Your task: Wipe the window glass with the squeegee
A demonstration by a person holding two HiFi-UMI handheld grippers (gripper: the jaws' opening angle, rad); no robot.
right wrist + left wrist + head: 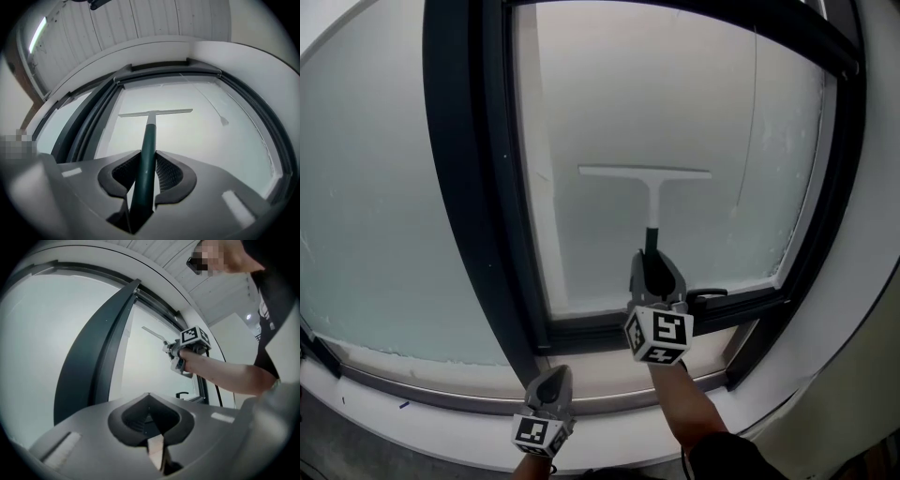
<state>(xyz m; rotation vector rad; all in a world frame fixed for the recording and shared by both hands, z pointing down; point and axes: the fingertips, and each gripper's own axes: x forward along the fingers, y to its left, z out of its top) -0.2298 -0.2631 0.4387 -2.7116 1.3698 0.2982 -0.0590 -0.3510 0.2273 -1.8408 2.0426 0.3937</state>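
A squeegee [649,183] with a white T-shaped head and a dark green handle [146,164] rests its blade against the frosted window glass [694,112], about mid-height of the pane. My right gripper [652,272] is shut on the handle, below the blade. From the side, the squeegee [152,332] and the right gripper [180,355] also show in the left gripper view. My left gripper [551,386] hangs low by the sill, away from the glass, jaws shut with nothing between them [157,448].
A dark window frame [478,187] runs down the left of the pane, with a second frosted pane [366,187] beyond it. A black handle [705,295] sits on the lower frame rail. A thin cord [750,131] hangs at the right. The white sill [441,380] lies below.
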